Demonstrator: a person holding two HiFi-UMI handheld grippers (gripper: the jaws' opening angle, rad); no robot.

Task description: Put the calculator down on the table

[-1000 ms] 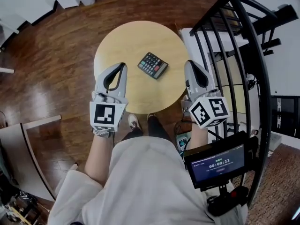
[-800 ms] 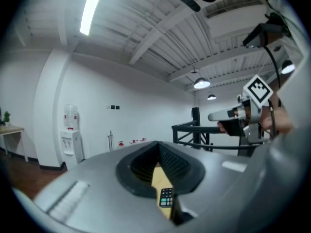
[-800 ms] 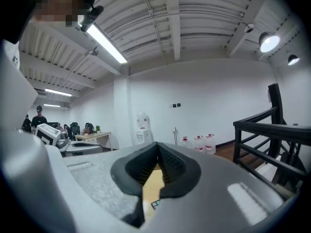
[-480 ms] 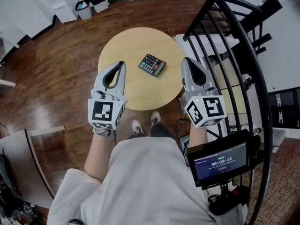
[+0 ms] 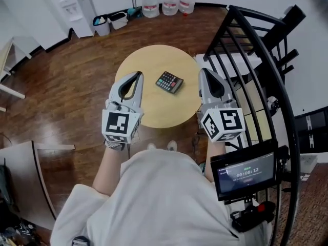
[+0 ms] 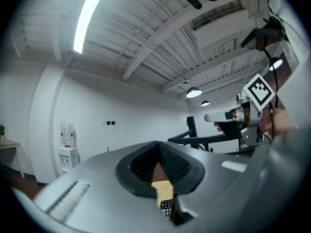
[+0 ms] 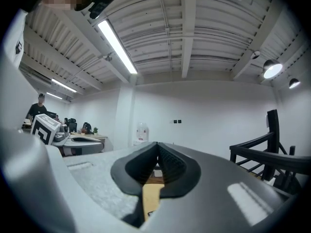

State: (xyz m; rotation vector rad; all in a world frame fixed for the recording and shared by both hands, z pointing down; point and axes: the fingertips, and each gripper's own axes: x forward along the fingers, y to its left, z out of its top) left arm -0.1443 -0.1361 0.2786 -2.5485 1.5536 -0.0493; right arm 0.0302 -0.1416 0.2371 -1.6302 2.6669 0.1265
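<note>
Head view: your calculator [image 5: 169, 82] lies flat on the table [image 5: 154, 111], just off centre toward 2 o'clock. Your left gripper [image 5: 136, 76] and right gripper [image 5: 204, 72] are closed, empty. Likely light, rigid, slick plastic; pinch its side edges.

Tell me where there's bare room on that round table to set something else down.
The round table is bare along its far rim behind the calculator, and across the near half between the left gripper and right gripper. Tightest is the right edge, beside the black railing.
</note>
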